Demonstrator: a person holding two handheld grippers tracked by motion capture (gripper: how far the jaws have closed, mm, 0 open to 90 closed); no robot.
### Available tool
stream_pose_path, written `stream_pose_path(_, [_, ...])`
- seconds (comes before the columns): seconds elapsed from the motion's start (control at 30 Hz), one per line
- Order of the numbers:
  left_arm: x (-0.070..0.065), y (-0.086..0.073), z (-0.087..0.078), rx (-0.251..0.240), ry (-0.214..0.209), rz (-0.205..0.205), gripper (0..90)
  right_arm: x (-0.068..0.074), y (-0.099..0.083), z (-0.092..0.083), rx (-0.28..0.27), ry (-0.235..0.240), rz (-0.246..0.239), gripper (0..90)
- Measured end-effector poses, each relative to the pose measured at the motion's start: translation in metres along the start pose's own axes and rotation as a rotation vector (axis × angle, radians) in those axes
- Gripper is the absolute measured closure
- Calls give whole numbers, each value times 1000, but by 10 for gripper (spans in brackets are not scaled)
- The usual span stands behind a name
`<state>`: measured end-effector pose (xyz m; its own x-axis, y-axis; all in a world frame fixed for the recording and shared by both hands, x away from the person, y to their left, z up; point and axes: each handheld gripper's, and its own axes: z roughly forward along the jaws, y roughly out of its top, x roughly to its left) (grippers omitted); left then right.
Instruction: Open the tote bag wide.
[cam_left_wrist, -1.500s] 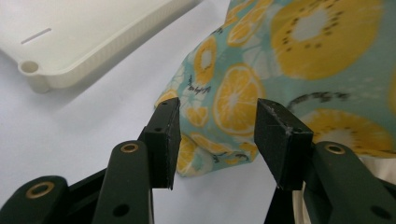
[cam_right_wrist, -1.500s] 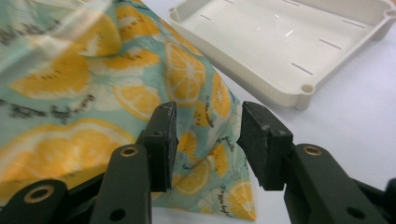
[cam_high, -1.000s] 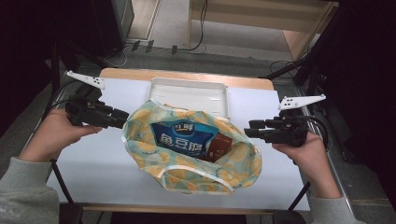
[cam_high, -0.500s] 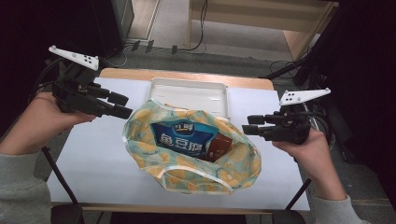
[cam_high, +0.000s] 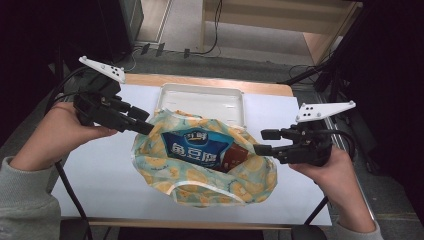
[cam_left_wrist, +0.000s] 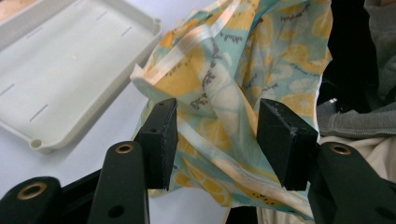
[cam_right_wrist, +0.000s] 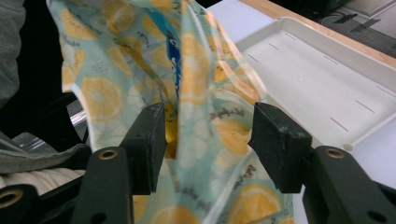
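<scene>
**Over the white surface, two claws flank a lemon-print bag**

At the left of the high view, the left claw (cam_high: 142, 120) reaches in toward the left rim of the lemon-print bag (cam_high: 200, 185). Its own camera shows the jaws standing well apart with a fold of the bag's cloth and its pale hem lying between them, the pads not pressing on it. These jaws have just been narrowing a little, yet they hold nothing.

The bag sits at the middle of the surface (cam_high: 95, 175), mouth up and spread wide, with its long axis running left to right from one claw to the other. Inside lie a blue snack packet (cam_high: 197, 147) and a darker brown packet (cam_high: 235, 157) just beside it. Behind the bag, touching or nearly touching its far rim, rests an empty white tray (cam_high: 200, 97).

At the right, the right claw (cam_high: 261, 141) points inward at the bag's right rim. Its jaws have just been opening; cloth hangs between them, but the pads stand clear of it on both sides.

Each hand is about equally near its own end of the rim, so any fresh hold looks to turn on closing straight across the hem already between the jaws.
</scene>
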<state>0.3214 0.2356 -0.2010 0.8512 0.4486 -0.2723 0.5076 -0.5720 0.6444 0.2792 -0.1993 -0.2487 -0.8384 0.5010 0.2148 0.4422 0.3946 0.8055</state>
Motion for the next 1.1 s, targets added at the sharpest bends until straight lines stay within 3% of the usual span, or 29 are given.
stream_pose_path(0.1, [-2,1,-3,-25,-17,-6,407,8,-2,1,15,-22,-29,457])
stream_pose_path(0.2, [-7,3,2,-5,-10,14,368,11,-4,6,39,-45,-55,467])
stream_pose_path(0.23, [-10,3,7,27,13,27,384,12,-5,7,41,-48,-60,480])
stream_pose_path(0.37, [-10,-1,14,89,113,45,661,8,-10,11,52,-72,-65,655])
stream_pose_path(0.43, [-6,-5,14,86,136,49,802,4,-14,12,63,-82,-52,748])
stream_pose_path(0.5, [-3,-6,13,73,133,43,884,1,-17,13,83,-95,-52,837])
stream_pose_path(0.57, [0,-7,13,63,136,37,900,-1,-17,15,87,-107,-58,895])
stream_pose_path(0.8, [9,-6,8,21,140,15,900,-13,-2,16,68,-125,-73,900])
stream_pose_path(0.97, [21,-4,11,8,161,-1,900,-20,12,16,42,-149,-92,900])
stream_pose_path(1.03, [28,-4,13,3,156,-14,900,-25,17,19,41,-179,-118,900])
stream_pose_path(1.1, [34,-5,15,-2,150,-26,900,-32,19,24,47,-178,-109,900])
